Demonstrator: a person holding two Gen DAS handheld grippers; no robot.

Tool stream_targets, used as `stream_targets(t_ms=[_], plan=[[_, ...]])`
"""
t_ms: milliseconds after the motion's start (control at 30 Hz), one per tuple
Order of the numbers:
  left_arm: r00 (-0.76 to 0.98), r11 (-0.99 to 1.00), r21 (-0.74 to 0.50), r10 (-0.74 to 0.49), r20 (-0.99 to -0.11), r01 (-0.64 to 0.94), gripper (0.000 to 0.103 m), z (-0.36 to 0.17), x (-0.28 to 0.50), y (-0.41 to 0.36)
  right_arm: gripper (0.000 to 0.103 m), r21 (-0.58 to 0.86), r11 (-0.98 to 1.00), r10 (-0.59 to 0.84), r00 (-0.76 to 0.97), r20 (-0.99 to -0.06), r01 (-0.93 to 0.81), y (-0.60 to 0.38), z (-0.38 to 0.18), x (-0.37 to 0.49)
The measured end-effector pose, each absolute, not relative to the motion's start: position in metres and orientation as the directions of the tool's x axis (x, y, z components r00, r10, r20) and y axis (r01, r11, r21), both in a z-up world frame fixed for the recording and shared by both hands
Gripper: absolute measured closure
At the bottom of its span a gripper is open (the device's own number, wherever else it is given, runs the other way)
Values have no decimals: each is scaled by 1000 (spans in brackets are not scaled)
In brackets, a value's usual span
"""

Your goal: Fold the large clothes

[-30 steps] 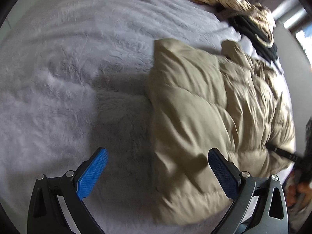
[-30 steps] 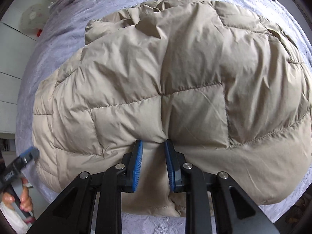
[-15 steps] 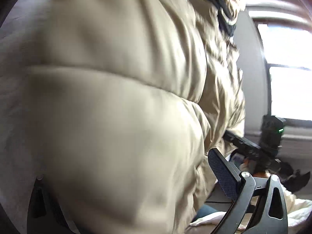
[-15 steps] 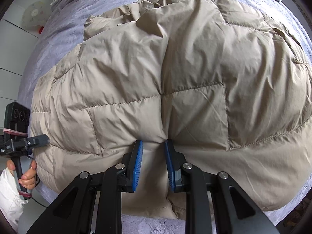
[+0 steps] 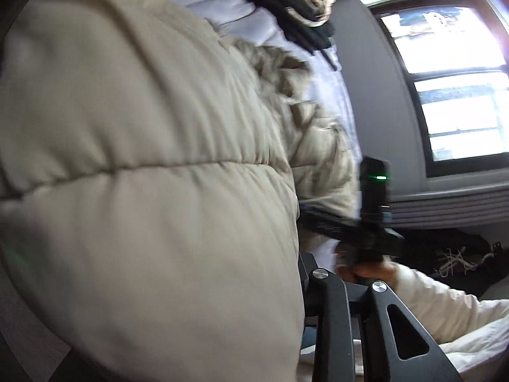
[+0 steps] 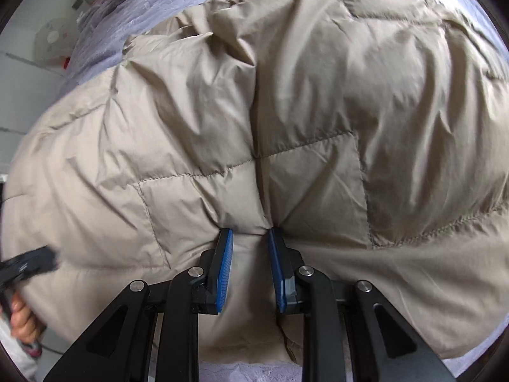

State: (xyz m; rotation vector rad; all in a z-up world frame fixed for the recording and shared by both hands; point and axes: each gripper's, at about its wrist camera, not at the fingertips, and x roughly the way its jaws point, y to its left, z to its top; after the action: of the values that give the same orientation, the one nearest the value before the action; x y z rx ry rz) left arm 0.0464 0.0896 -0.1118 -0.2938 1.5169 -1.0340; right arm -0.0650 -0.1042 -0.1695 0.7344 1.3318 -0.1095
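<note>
A beige puffer jacket [image 6: 286, 111] lies spread on the lavender bed cover [image 6: 178, 3]. My right gripper [image 6: 249, 238] is shut on a pinch of its near hem, blue pads on either side of the fold. In the left wrist view the jacket [image 5: 143, 191] bulges up close and hides the pads of my left gripper [image 5: 254, 242]. Its jaws are closing with the jacket's edge between them, and only the right finger arm [image 5: 327, 312] shows. The right wrist view catches the left gripper [image 6: 31, 264] at the jacket's left edge, held by a hand [image 6: 22, 321].
A pile of dark and tan clothes [image 5: 296, 6] lies at the far end of the bed. A window [image 5: 451, 73] and grey wall stand to the right, with shoes [image 5: 455, 261] on the floor below. A white fan [image 6: 51, 44] stands beyond the bed's left side.
The left gripper swung from over the bed cover onto the jacket's edge and its wide jaws closed in on the fabric. The right gripper kept its grip and sank slightly.
</note>
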Motion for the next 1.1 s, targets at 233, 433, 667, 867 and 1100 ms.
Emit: stream_targets(t_ms=[233,433,667,867,1100], plan=[[-240,536,-705,-690,-683,465,69,-54,21,18,97,645,509,538,374,-755,570,-153,-204,-85],[-197,585,-567,-574,-794,580,69,-34,-4,-68,97,698,447,585,407,-701,559,-166,-216,-89],[-166,560,-473,-511,-844,680,47,-26,-23,-136,96,794,274,691,463,-555,543,-208,-216,-106],[-212,533,-500,-511,-833,682,27,-42,-38,-173,93,765,371,589,504,-632,527,-281,-172,-159],[-229,540,-511,-503,-833,669,15,-85,-47,-245,93,688,387,462,517,-721,613,-349,-155,-229]])
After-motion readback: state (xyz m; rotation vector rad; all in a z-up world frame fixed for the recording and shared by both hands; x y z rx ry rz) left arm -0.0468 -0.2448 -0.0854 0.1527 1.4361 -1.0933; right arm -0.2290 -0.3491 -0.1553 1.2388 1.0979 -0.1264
